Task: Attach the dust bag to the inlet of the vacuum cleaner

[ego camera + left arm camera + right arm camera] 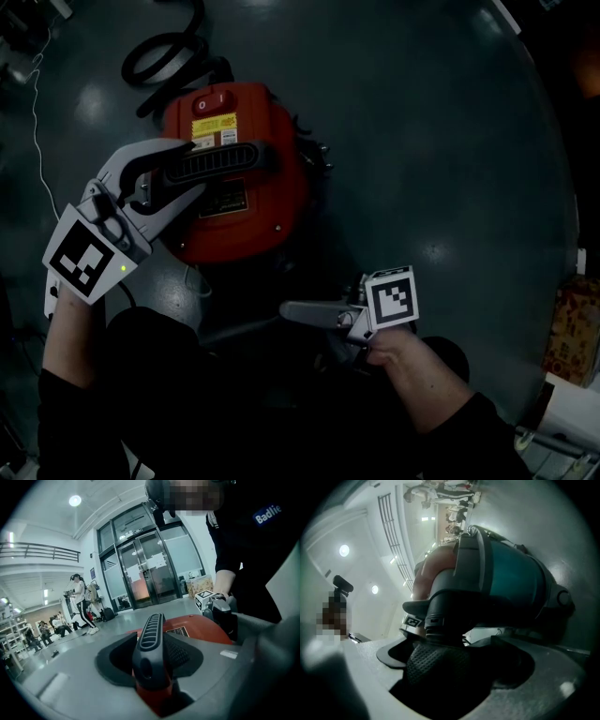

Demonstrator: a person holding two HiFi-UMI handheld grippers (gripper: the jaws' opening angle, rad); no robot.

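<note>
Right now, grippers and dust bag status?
Left gripper clamped on vacuum handle. Right gripper at black inlet, grip unclear. Dust bag not in sight.

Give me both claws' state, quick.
Left claw: closed on the black handle of the vacuum cleaner.
Right claw: at a black fitting on the vacuum cleaner; too dark to tell open or closed.

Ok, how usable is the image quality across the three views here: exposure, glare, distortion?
Head view: underexposed, with dark corners and soft light spots on the floor; the red vacuum is legible. Left gripper view: bright, the fisheye bends the doors, and the handle is clear. Right gripper view: dim, hazy and rolled sideways, with the foreground nearly black.
</note>
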